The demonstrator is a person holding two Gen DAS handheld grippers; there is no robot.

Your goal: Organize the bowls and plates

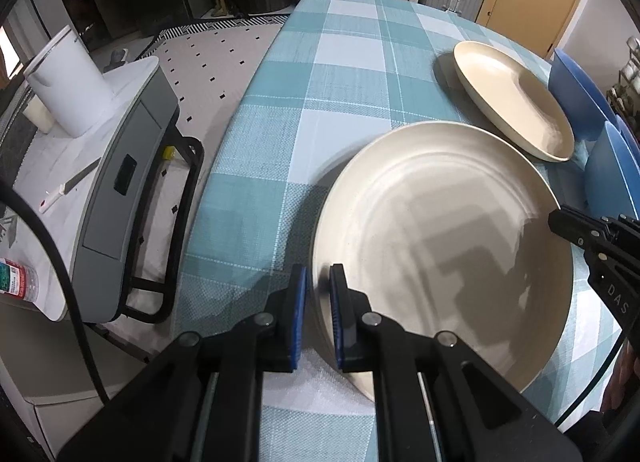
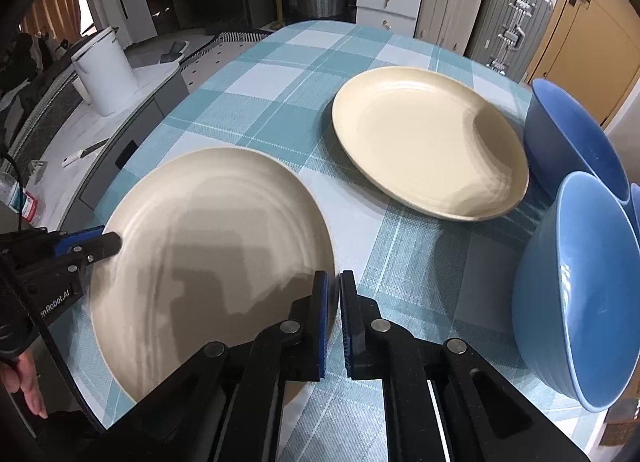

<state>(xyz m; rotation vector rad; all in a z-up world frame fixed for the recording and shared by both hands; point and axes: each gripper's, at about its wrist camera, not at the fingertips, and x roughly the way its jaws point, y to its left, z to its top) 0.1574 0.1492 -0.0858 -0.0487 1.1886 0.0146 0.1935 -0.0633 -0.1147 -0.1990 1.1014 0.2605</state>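
Note:
A large cream plate [image 1: 440,246] [image 2: 208,254] lies nearest on the teal checked tablecloth [image 1: 340,62]. My left gripper [image 1: 318,282] is shut on its left rim, the rim pinched between the blue pads. My right gripper [image 2: 333,282] is shut on the opposite, right rim. Each gripper shows in the other's view: the right gripper [image 1: 576,230] at the plate's right edge, the left gripper [image 2: 100,242] at its left edge. A second cream plate [image 1: 516,102] [image 2: 428,142] rests farther back. Two blue bowls [image 2: 576,294] [image 2: 572,134] stand at the right, beside it. I cannot tell whether the held plate touches the cloth.
The table's left edge curves close to the left gripper. Beyond it stands a grey-white cart [image 1: 120,182] with a white canister [image 1: 68,82], a knife [image 1: 76,182] and a bottle [image 1: 16,282]. Drawers, a woven basket and suitcases line the far wall.

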